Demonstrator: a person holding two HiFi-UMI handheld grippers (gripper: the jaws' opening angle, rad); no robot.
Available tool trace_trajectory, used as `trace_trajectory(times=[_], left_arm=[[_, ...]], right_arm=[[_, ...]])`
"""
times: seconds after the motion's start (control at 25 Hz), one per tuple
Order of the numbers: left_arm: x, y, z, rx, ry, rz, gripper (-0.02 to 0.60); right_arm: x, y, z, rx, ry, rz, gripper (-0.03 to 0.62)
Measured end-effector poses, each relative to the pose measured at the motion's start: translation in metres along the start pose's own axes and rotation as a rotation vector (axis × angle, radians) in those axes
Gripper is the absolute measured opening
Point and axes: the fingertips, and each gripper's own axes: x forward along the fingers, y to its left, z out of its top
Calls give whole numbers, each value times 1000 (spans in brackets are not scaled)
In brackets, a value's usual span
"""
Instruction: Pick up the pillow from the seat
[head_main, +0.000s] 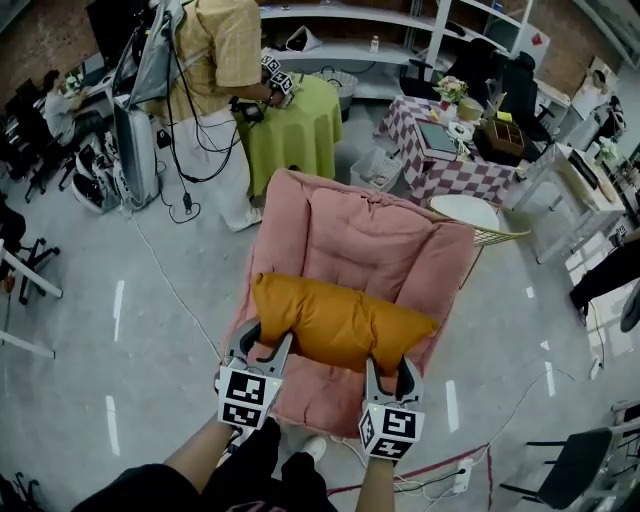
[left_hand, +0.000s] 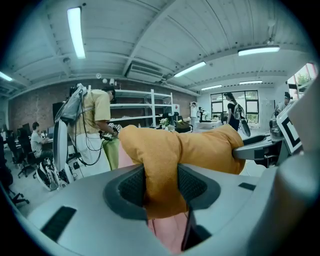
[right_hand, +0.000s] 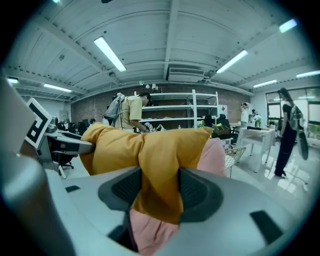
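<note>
The orange pillow (head_main: 340, 322) hangs across the front part of the pink seat (head_main: 370, 230). I judge that it is already free of the cushion, because in both gripper views the room shows behind it and the pink cloth lies below it. It is taken at its two near corners, I think so that the long soft body hangs level and does not fold down at one end. The left claw (head_main: 265, 345) is clamped on the corner at the left side of the seat, and its pads squeeze the cloth into a narrow neck. The right claw (head_main: 390, 368) is clamped in the same way on the corner at the right side. Behind the seat and to its right, a checked counter (head_main: 440, 180) carries a wooden box (head_main: 505, 140); what is in it is too small to tell.
</note>
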Motion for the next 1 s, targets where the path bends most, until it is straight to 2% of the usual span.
trace_trajectory(times=[0.52,1.0], left_arm=[[-69,-23,51,30,-83,10,181],[-116,-37,74,33,-154,43,181]], right_arm=[[-76,3,45,-19,-80,25,245],[-122,7,66,-47,-157,33,244]])
